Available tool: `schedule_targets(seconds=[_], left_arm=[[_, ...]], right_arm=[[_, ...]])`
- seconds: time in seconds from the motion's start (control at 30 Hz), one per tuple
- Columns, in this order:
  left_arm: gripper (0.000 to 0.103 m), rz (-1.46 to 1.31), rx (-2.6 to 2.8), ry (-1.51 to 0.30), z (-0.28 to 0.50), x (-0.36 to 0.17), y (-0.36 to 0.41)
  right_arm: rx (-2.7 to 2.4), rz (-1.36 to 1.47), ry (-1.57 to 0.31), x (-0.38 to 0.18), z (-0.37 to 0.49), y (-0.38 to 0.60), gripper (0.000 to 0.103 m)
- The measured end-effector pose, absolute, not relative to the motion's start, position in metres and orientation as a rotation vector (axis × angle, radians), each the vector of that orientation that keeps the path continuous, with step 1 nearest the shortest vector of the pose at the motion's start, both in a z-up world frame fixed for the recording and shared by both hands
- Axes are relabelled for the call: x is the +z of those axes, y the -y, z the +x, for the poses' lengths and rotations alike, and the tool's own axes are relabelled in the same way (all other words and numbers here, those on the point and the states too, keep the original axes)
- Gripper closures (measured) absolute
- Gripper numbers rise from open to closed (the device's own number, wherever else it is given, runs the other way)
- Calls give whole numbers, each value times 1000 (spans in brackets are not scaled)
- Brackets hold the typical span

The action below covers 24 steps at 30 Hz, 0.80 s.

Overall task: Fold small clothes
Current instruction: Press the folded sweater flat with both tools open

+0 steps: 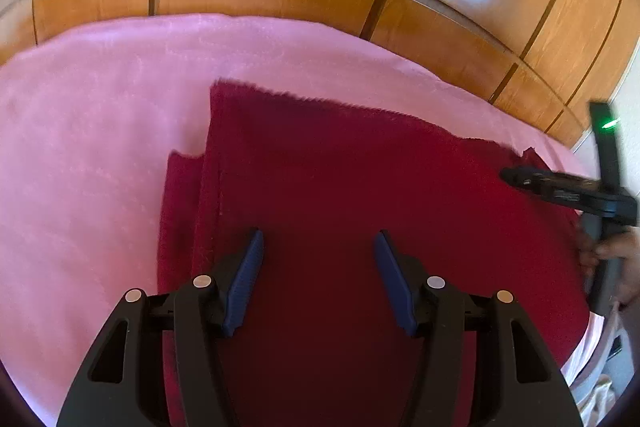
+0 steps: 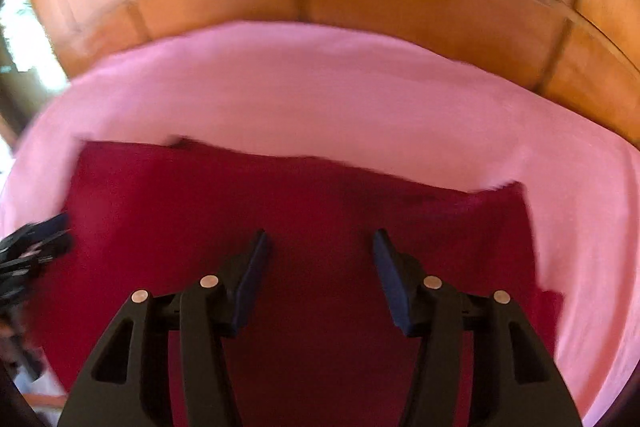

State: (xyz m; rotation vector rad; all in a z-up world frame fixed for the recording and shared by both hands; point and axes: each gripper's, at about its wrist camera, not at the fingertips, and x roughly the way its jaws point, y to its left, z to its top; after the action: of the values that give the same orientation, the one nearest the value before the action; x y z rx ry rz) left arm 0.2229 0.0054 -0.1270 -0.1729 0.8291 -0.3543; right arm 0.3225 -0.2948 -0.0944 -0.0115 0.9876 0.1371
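Dark red fuzzy cloth (image 1: 340, 187), already doubled over, lies flat on pink blanket (image 1: 100, 147), long axis running left-right. Left gripper (image 1: 319, 243) hovers over near-left part, jaws apart, nothing between blue pads. Right gripper (image 2: 320, 243) same, empty, over near-right part. Each hand nearer own end; left edge looks slightly misaligned, lower layer peeking out.

Red cloth's (image 2: 304, 211) near edge cut off
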Motion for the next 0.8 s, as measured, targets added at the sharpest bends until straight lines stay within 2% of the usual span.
schedule_targets(seconds=[0.07,0.13,0.23,0.43,0.57,0.63,0.8], left_arm=[[46,-166,-350,-807,219,-127,-4],[46,-130,-323,-808,217,-122,1],[34,-126,-306,-805,216,-107,10],[29,-84,-350,-708,229,-75,35],[23,-57,-267,-735,258,-90,38],[23,-90,-244,-820,275,-114,35],[9,-51,-260,-856,286,-128,45]], right_arm=[[181,117,-936,-103,318,317,46],[170,102,-897,-104,313,316,46],[167,88,-890,-105,312,315,44],[196,109,-882,-105,312,320,38],[222,116,-882,-105,312,317,31],[234,119,-883,-105,313,316,27],[253,116,-892,-106,315,313,20]])
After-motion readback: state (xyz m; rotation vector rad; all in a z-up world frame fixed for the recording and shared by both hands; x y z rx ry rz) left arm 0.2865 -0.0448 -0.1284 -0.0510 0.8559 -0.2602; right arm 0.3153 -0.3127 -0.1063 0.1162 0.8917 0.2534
